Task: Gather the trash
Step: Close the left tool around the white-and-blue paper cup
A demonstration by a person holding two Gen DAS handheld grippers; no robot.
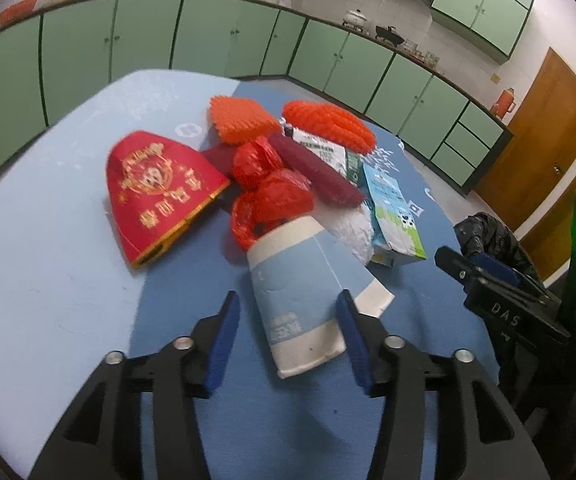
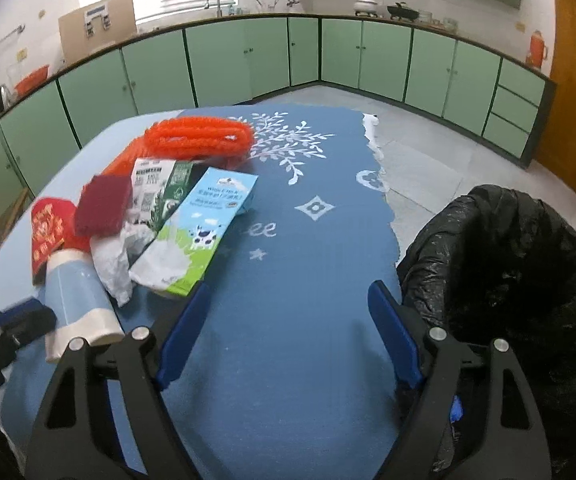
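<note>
The left gripper (image 1: pixel 288 320) stands open around a paper cup (image 1: pixel 300 288) lying on the table (image 1: pixel 48 280); the right gripper (image 2: pixel 288 320) gapes wide, empty, bin bag (image 2: pixel 508 280) at 3 o'clock.

Green cabinets (image 2: pixel 224 60), wooden door (image 1: pixel 544 136), perhaps kettle (image 2: pixel 538 50)

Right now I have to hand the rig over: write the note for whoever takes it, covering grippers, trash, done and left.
Left gripper: open, jaws astride the lying paper cup, pads not pressing.
Right gripper: open, empty, over bare blue tablecloth, beside the black trash bag.
Trash piled on the table: milk carton, red gift bag, red plastic bags, orange foam nets, crumpled white paper.
Done: cannot tell what is bagged.
Left: grip the cup, bag it, then the pile.
</note>
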